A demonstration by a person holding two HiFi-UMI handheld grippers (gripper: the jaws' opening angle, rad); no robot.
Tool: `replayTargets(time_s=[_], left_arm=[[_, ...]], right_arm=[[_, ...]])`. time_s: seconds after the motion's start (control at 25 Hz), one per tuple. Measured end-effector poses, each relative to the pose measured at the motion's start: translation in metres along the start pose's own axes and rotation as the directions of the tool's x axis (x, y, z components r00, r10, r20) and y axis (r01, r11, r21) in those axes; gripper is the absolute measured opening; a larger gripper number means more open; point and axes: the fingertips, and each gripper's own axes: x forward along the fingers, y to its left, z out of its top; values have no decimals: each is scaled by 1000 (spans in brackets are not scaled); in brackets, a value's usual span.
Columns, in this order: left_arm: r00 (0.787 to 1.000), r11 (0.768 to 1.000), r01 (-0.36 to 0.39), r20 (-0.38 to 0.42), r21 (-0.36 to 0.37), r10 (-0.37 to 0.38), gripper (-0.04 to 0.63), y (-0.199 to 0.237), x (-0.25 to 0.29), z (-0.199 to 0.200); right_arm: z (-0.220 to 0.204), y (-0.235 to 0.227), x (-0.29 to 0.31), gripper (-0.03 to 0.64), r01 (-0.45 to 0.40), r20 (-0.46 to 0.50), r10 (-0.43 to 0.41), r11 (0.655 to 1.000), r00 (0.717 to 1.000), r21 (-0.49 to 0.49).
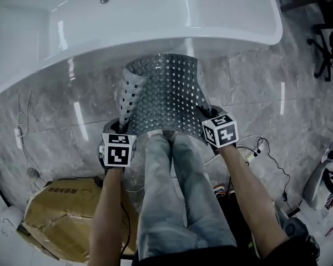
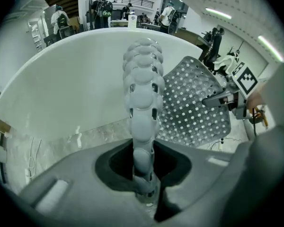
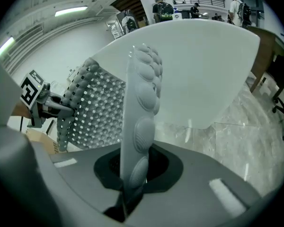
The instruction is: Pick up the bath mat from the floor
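Observation:
The grey perforated bath mat (image 1: 166, 96) hangs off the floor in front of the bathtub, stretched between my two grippers. Its left side curls over on itself. My left gripper (image 1: 122, 129) is shut on the mat's near left corner; in the left gripper view the bumpy mat edge (image 2: 143, 98) rises straight out of the left gripper (image 2: 144, 186). My right gripper (image 1: 206, 114) is shut on the near right corner, and the mat edge (image 3: 142, 98) stands up from the right gripper (image 3: 131, 186). Each gripper view also shows the other gripper across the mat.
A white bathtub (image 1: 127, 21) stands just beyond the mat on a grey marble floor (image 1: 266, 87). A cardboard box (image 1: 61, 215) lies at the lower left and cables (image 1: 255, 148) at the right. The person's jeans-clad legs (image 1: 177, 204) are between the arms. A chair base (image 1: 327, 49) is far right.

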Motion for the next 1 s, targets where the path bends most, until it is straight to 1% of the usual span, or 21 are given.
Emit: replayTargets(time_s=[0.12, 0.36, 0.48, 0.56, 0.8, 1.0], left_arm=[[1000, 999, 6, 14, -42, -6, 73, -12, -26, 2], [998, 997, 7, 58, -76, -2, 75, -35, -87, 16], [997, 997, 8, 75, -73, -2, 77, -45, -121, 25], [995, 998, 3, 100, -65, 4, 77, -47, -140, 36], [987, 999, -25, 161, -44, 31, 80, -57, -197, 65], [968, 998, -33, 248, -62, 47, 80, -68, -239, 101]], right_arm=[[8, 9, -28, 18, 0, 28, -1, 999, 1000, 42], [24, 21, -89, 18, 17, 69, -22, 997, 997, 74], [32, 26, -123, 18, 21, 88, -29, 996, 996, 84], [42, 28, -141, 18, 23, 113, -34, 995, 993, 93], [71, 37, -195, 18, 19, 171, -30, 998, 985, 67], [104, 42, -241, 18, 23, 263, -37, 998, 964, 56]])
